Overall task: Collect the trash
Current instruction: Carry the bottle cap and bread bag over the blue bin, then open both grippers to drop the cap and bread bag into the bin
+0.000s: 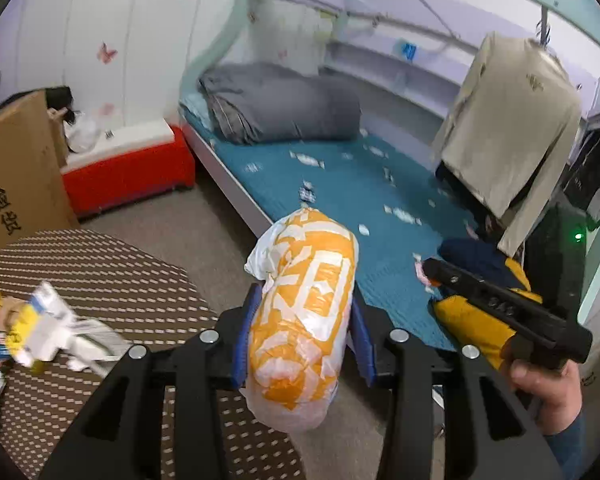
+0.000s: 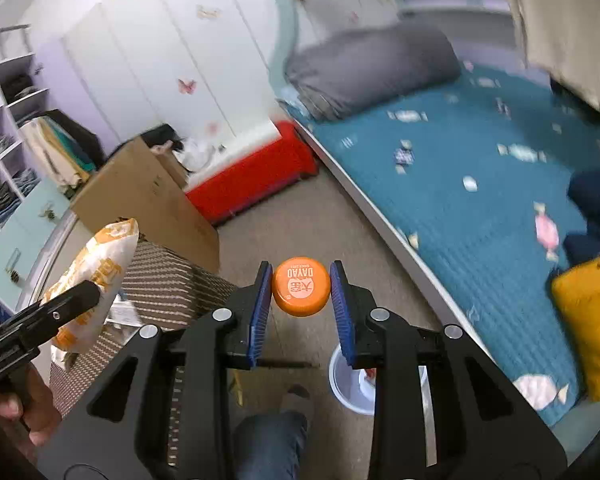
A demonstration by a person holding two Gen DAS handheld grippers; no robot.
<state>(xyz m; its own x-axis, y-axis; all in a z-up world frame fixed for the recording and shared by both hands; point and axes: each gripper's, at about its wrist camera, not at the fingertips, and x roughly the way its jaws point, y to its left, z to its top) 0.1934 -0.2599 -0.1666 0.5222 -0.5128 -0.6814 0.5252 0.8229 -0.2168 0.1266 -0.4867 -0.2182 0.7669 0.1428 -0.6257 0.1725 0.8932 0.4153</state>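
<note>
You've got the orange bottle cap (image 2: 300, 287) pinched edge-to-edge in the right gripper (image 2: 301, 300), right at the pad tips, up in the air over the floor w/ nothing under it. That's a thin hold on a hard round rim; if you roll the wrist or swing fast, it could pop out sideways and skitter under the bed (image 2: 460, 168).

The orange-and-white bag (image 1: 302, 316) is clamped in the left gripper (image 1: 303, 340), jaws squeezing its middle, both ends sticking out past the pads. It's soft plastic, so the grip probably holds, but the bottom end hangs low and could snag the round patterned table (image 1: 112, 280) as you pass it.

The white bin (image 2: 346, 380) sits on the floor just below the right gripper, partly hidden behind its frame, your leg (image 2: 268, 440) beside it. The mouth looks small, so drop the cap first and from low down; released high, it may bounce off the rim. The bag may be too wide to fall in cleanly.

More wrappers (image 1: 48, 328) lie on the table, so don't sweep them off w/ the bag.
</note>
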